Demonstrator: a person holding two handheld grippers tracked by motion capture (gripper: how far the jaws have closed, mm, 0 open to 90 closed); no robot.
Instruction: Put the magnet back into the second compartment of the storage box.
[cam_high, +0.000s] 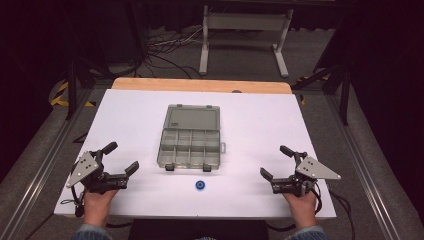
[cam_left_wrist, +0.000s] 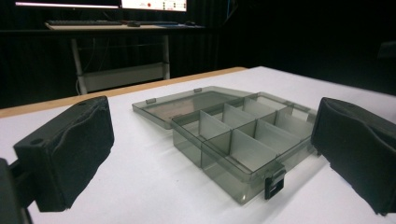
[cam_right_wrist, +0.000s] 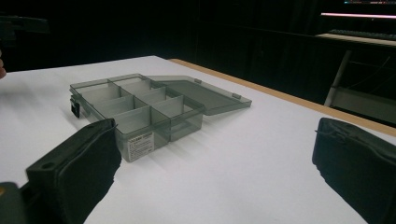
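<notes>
Both grippers, left and right, stand wide and empty, well apart from the open box mid-table. The blue wheel lies just before it; a careless pinch could roll it away.

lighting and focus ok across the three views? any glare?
High view: the white table is evenly lit without glare, its surroundings dark, and the blue ring is soft. Left gripper view: the compartment box is fairly sharp, the near jaws blurred. Right gripper view: dimmer, background nearly black.
</notes>
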